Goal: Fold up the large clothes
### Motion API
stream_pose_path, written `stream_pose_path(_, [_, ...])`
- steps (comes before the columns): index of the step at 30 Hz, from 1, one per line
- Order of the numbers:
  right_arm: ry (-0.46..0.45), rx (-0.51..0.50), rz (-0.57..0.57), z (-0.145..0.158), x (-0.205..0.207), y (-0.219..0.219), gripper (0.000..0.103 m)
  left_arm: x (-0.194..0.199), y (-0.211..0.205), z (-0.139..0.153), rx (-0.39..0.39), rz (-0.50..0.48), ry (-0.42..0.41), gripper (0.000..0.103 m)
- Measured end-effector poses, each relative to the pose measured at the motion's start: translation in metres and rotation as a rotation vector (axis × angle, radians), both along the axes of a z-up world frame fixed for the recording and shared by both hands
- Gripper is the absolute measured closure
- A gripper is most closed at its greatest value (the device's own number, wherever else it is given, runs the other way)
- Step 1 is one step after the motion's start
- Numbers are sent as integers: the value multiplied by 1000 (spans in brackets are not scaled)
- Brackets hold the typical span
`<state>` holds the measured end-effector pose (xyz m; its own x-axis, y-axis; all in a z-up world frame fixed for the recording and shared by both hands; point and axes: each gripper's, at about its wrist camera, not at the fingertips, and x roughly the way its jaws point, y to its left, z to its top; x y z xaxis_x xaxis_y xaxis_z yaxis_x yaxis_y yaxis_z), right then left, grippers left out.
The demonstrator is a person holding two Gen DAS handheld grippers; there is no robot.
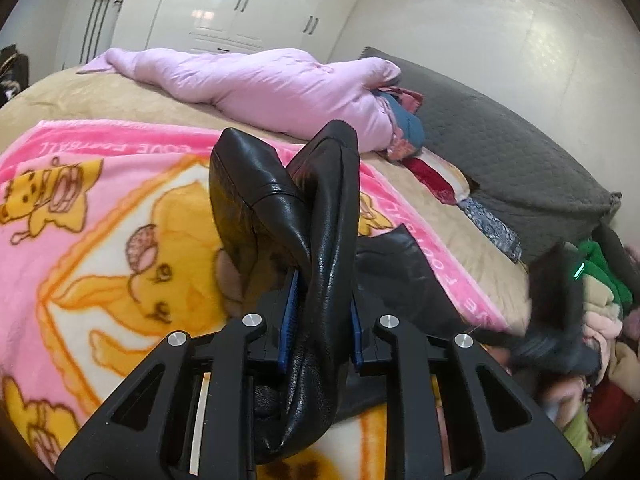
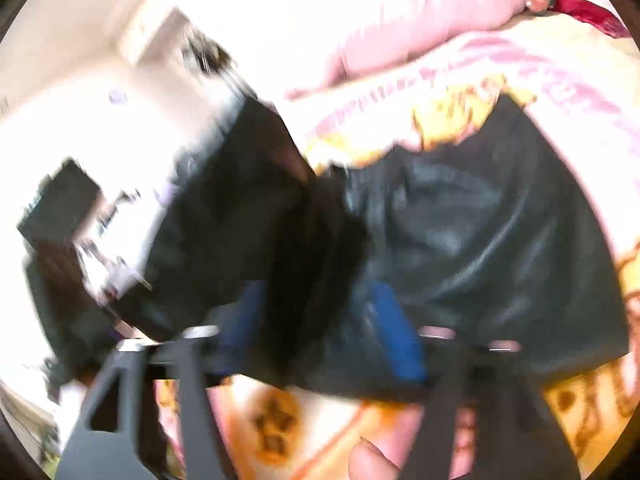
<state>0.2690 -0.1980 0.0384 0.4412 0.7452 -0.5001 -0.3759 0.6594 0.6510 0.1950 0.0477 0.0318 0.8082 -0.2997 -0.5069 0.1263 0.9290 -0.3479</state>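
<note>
A black leather garment lies partly on the pink cartoon blanket on the bed. My left gripper is shut on a thick bunched fold of it, which stands up between the blue pads. In the blurred right wrist view, my right gripper is shut on another bunch of the same black garment, which spreads out to the right over the blanket. The right gripper also shows as a dark blur at the right in the left wrist view.
A pink quilt lies across the far side of the bed. A grey pillow sits at the right, with a pile of mixed clothes below it. White wardrobes stand behind the bed.
</note>
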Motion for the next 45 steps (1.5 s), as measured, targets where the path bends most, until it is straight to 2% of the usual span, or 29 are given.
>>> stream_pose_path(2, [16, 72, 8, 16, 6, -7, 31, 2, -11, -1, 10, -17, 1, 89])
stream_pose_path(3, [33, 81, 16, 22, 9, -7, 27, 2, -18, -1, 19, -26, 1, 89])
stream_pose_path(8, [104, -68, 57, 45, 42, 35, 26, 0, -39, -6, 59, -47, 3, 89])
stream_pose_path(14, [183, -202, 108, 43, 59, 93, 27, -2, -50, -9, 101, -68, 9, 89])
stream_pose_path(16, [191, -270, 112, 43, 57, 109, 31, -4, -50, -10, 112, -70, 8, 89])
stream_pose_path(19, [194, -319, 124, 40, 59, 122, 39, -7, -45, -9, 103, -62, 8, 89])
stream_pose_path(21, [182, -321, 136, 36, 65, 128, 55, -8, -39, -7, 86, -57, 7, 88])
stream_pose_path(22, [174, -318, 140, 34, 67, 131, 57, -8, -38, -6, 78, -56, 7, 87])
stream_pose_path(23, [166, -307, 141, 35, 65, 131, 64, -9, -36, -5, 76, -53, 4, 85])
stream_pose_path(24, [155, -296, 144, 35, 66, 130, 72, -11, -35, -3, 75, -50, -2, 82])
stream_pose_path(26, [101, -311, 130, 39, 66, 129, 81, -15, -32, 1, 54, -62, -10, 80])
stream_pose_path(27, [78, -326, 115, 40, 65, 126, 83, -19, -30, 5, 44, -68, -18, 76])
stream_pose_path(28, [66, -322, 104, 41, 64, 121, 84, -23, -28, 9, 38, -76, -26, 72])
stream_pose_path(30, [44, -314, 113, 45, 64, 115, 85, -35, -26, 18, 25, -87, -41, 54])
stream_pose_path(32, [23, -304, 120, 50, 64, 107, 86, -48, -20, 29, -3, -92, -71, 46])
stream_pose_path(34, [0, -282, 134, 60, 64, 95, 87, -61, -11, 43, -34, -76, -120, 42])
stream_pose_path(36, [-14, -261, 139, 68, 67, 80, 87, -69, 2, 51, -47, -35, -156, 26])
stream_pose_path(37, [-23, -246, 140, 72, 69, 68, 87, -68, 8, 53, -42, -14, -155, 25])
stream_pose_path(39, [-35, -235, 136, 77, 74, 50, 87, -56, 22, 50, -50, 32, -118, 25])
stream_pose_path(41, [-33, -217, 131, 77, 84, 26, 87, -34, 31, 37, -92, 47, -55, 25])
stream_pose_path(45, [-8, -174, 124, 65, 98, -8, 87, 7, 12, 5, -97, 4, 68, 25])
